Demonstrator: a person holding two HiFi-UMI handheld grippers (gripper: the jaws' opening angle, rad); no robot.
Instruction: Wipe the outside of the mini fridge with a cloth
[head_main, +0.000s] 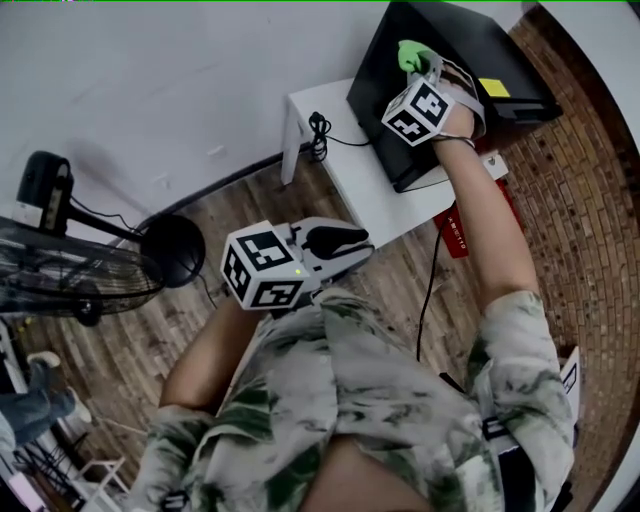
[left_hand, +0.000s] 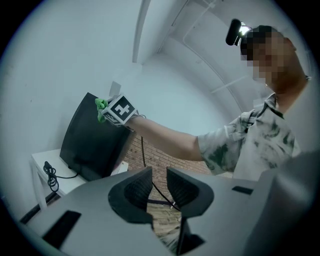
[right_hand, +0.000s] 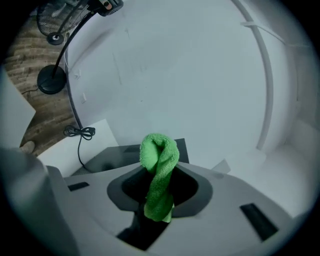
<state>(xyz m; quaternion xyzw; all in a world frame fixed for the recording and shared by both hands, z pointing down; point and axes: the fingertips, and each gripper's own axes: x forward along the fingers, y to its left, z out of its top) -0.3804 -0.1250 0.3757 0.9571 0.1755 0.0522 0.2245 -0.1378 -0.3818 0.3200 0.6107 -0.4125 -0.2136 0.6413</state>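
Green cloth (right_hand: 159, 172), twisted into a roll, is pinched between the fingers of the right gripper (right_hand: 160, 190). Its tip pokes out past them at the top of the black mini fridge (head_main: 470, 60), perhaps touching it. The fridge stands on a white table (head_main: 330, 130). The left gripper (left_hand: 159, 189) hangs well back, fingers slightly apart with nothing between.

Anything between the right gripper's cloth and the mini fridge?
Nothing visible. The green cloth, pinched in the right gripper, is at the mini fridge's top edge, with no object between them. Whether it touches the surface can't be told.
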